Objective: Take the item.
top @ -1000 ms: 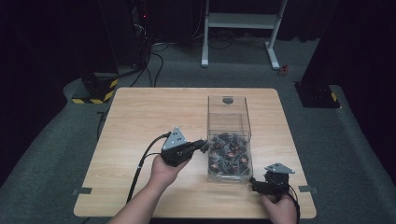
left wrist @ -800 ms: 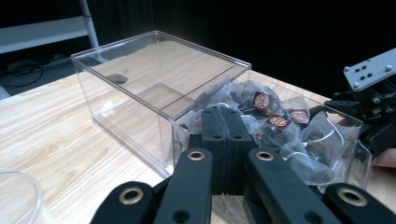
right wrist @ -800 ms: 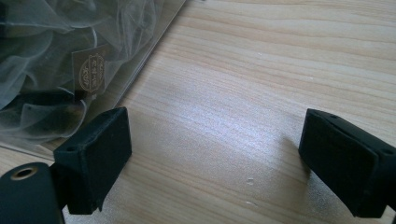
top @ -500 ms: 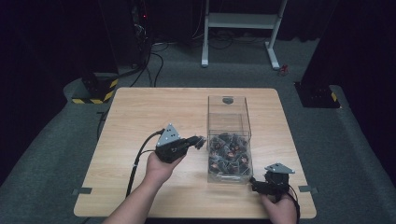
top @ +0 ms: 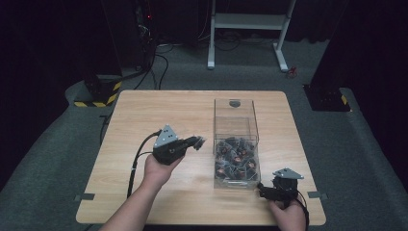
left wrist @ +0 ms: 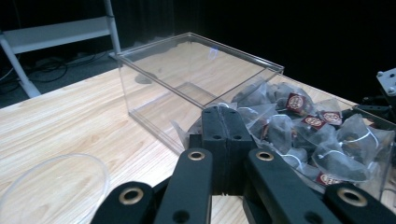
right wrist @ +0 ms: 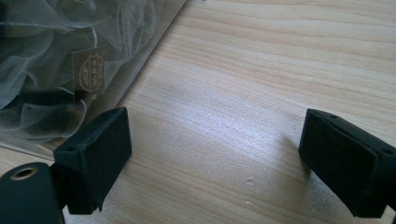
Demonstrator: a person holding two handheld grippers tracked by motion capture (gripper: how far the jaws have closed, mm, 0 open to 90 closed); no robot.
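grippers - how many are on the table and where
2. The left gripper is held above the wood just left of the clear box, jaws shut. The right gripper sits low at the box's near right corner, jaws open.

The bench point(top: 159, 120) is lit from above, while the floor and the room around it are left dim and nearly black in the high view. A soft pale sheen is seen on the wood in the right gripper view, with short dark shadows cast beside the jaws of the right hand-held gripper point(right wrist: 215, 154). Faint reflections are carried by the walls of the clear box point(left wrist: 187, 70). The jaws of the left hand-held gripper point(left wrist: 226, 140) are rendered slightly soft in the near foreground. The high view is grainy, and fine detail is lost.
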